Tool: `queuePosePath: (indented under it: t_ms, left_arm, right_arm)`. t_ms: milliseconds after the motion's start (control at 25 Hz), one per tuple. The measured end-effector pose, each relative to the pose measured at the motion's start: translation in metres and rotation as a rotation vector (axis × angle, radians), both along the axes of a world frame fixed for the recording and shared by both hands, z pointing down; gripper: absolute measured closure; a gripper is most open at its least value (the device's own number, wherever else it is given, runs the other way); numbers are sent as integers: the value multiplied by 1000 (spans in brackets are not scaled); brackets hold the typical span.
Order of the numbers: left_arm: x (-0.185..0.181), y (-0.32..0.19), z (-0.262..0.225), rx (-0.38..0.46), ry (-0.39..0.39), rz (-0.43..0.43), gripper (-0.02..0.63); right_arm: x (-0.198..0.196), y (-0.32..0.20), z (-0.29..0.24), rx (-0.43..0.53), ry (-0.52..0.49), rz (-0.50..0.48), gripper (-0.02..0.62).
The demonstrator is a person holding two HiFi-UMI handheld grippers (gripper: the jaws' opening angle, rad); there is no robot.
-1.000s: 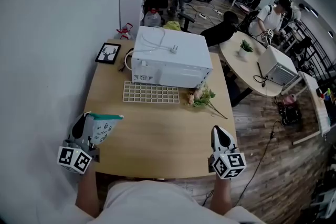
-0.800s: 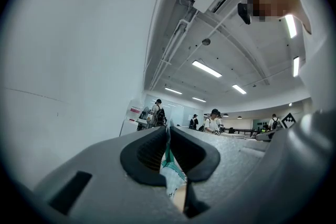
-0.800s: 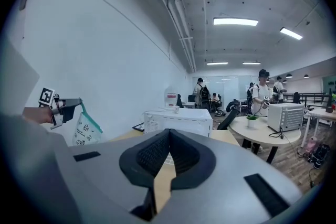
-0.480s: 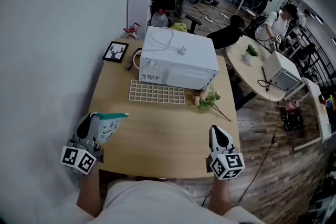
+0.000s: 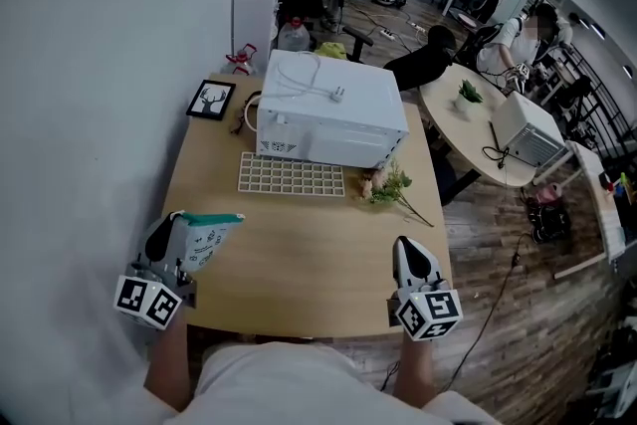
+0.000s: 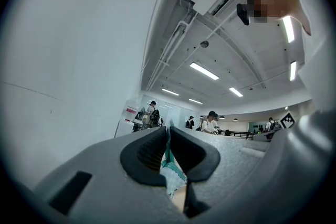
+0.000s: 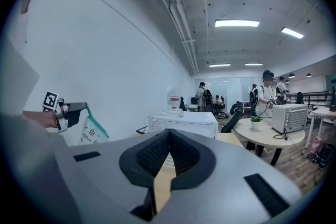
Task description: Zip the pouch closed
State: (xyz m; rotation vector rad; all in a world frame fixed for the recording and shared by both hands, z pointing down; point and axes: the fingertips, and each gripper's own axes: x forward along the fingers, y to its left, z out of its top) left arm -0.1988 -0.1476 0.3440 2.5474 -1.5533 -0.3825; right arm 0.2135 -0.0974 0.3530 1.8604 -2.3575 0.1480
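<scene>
The left tool (image 5: 169, 224) has its jaws almost together, clamped on the pouch (image 5: 204, 240) at one end of its teal top edge. In the left gripper view the dark pads (image 6: 149, 152) pinch the teal strip, and the white printed body of the pouch (image 6: 171, 169) shows just below them. In the head view the pouch hangs from that tool above the near left corner of the tabletop (image 5: 299, 244), its teal edge running level towards the right and its white body tapering below. Whether the zip is closed along that edge cannot be told. The right tool (image 5: 404, 246) is fully closed with nothing between its jaws; in the right gripper view its pads (image 7: 157, 152) meet in a thin line. It sits over the near right edge of the tabletop, well apart from the pouch, and from there the pouch (image 7: 92, 131) and the left tool (image 7: 73, 113) show off to the left against the wall. Further back on the tabletop stand a white boxy appliance (image 5: 328, 109), a pale grid tray (image 5: 289, 175) just in front of it, a small sprig of flowers (image 5: 384, 185) beside the tray, and a framed picture (image 5: 211, 101) near the wall.
</scene>
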Motion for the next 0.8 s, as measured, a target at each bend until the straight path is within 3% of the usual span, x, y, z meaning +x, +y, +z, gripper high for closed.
queuePosePath:
  t_ms: [800]
  left_arm:
    - [23,-8,0,1,11,17,578]
  right_arm:
    - [16,-4,-3,18,-11,-5,597]
